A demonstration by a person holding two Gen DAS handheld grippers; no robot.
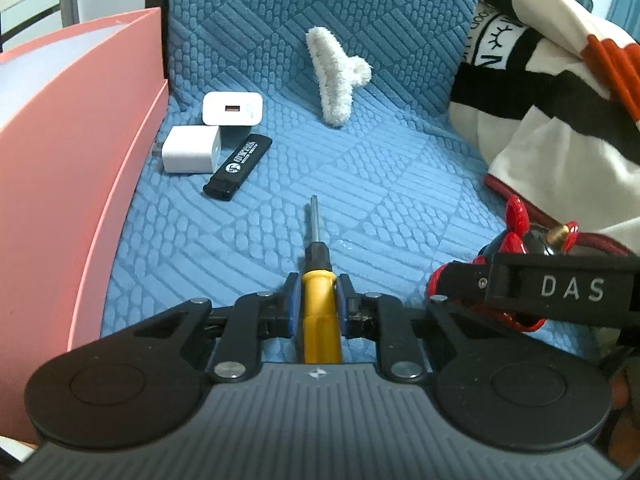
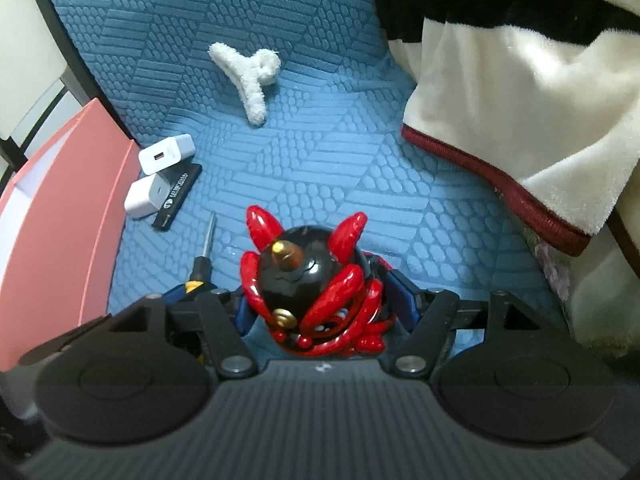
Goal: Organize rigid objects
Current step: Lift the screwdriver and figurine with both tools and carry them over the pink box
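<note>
My left gripper (image 1: 318, 284) is shut on the yellow handle of a screwdriver (image 1: 320, 304). Its steel shaft points away over the blue quilted cover (image 1: 400, 200). My right gripper (image 2: 322, 300) is shut on a glossy red and black figurine (image 2: 308, 280), with a blue pad against each side. In the left wrist view the figurine (image 1: 516, 224) shows at the right, behind a finger (image 1: 560, 292) of the right gripper. The right wrist view shows the screwdriver (image 2: 208, 240) just left of the figurine.
A pink box (image 1: 60, 160) stands along the left edge. Beside it lie two white chargers (image 1: 232, 109) (image 1: 190, 150) and a black USB stick (image 1: 240, 166). A white fuzzy hair claw (image 1: 332, 76) lies farther back. A black and white blanket (image 1: 560, 100) is heaped at the right.
</note>
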